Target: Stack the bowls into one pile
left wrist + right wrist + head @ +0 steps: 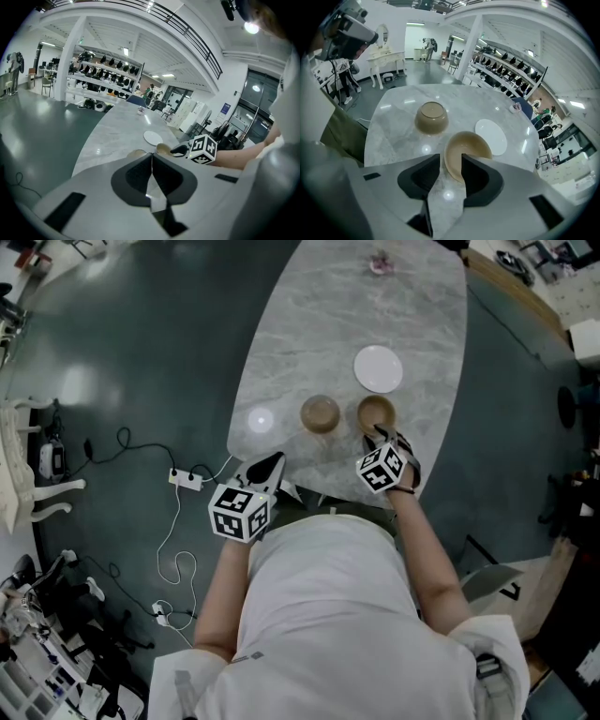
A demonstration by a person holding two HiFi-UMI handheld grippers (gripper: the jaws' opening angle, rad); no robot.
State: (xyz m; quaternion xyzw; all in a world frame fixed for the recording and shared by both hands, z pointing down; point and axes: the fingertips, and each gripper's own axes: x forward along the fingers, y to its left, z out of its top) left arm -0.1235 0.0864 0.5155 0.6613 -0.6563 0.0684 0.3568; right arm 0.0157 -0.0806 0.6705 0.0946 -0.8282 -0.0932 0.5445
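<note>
While its jaws stood partly apart, the right gripper [451,161] straddled the near rim of the nearer bowl [468,143], one jaw inside the wall and the other just outside it. A thin gap showed beside the outer jaw, so the rim was between the pads but was not yet pinched. The bowl sat directly ahead of and beneath the gripper's tips, resting on the table [309,324].

The second bowl [431,117] stood ahead and to that gripper's left, clearly apart from the first. Both bowls are round and have no long axis, so the line that mattered ran from one bowl to the other, sideways across the way the gripper pointed. A lift followed by a carry to the left would probably finish the pile. The white plate [491,136] lay just beyond the nearer bowl, to the right.

The right hand was plainly closest to the work, its gripper tipped steeply downward with the forearm reaching out from the body. The left gripper [151,161] was closed on nothing. It hung at the table's near edge at a shallow downward angle, short of the second bowl.
</note>
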